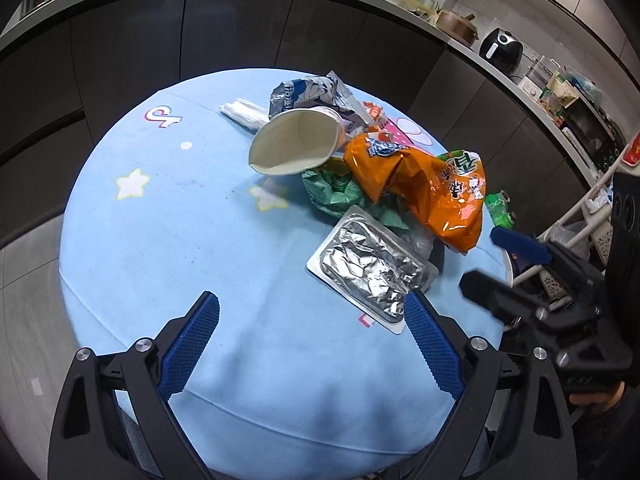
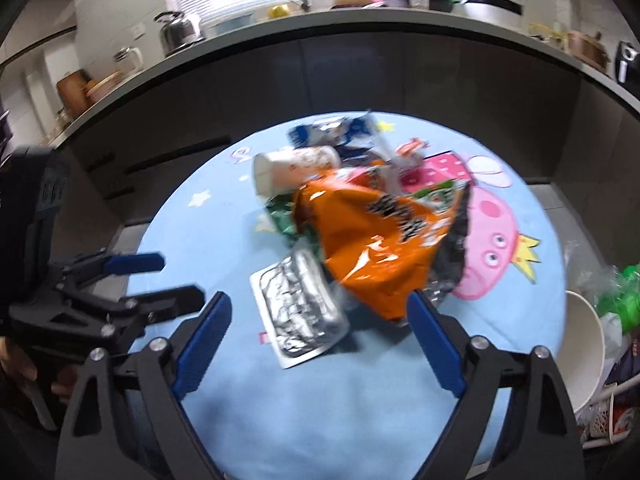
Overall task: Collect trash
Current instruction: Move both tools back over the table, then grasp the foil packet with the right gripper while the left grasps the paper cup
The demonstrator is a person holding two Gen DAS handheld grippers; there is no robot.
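Note:
A pile of trash lies on a round table with a light blue cloth point(image 1: 180, 240). It holds a tipped paper cup point(image 1: 296, 142), an orange snack bag point(image 1: 424, 188), a silver foil pack point(image 1: 370, 266), a blue-white wrapper point(image 1: 306, 94), a green wrapper point(image 1: 332, 188) and a white tissue point(image 1: 244, 112). My left gripper point(image 1: 312, 304) is open and empty, with its right finger beside the foil pack. My right gripper point(image 2: 320, 304) is open and empty above the foil pack point(image 2: 298, 308) and the orange bag point(image 2: 368, 248). The right gripper also shows in the left wrist view point(image 1: 492, 256), at the right.
A white bin point(image 2: 580, 344) with a green plastic bag point(image 2: 624, 296) stands at the table's right edge. Dark kitchen cabinets point(image 1: 240, 28) with a cluttered counter run behind the table. A white wire rack point(image 1: 588, 216) is on the right.

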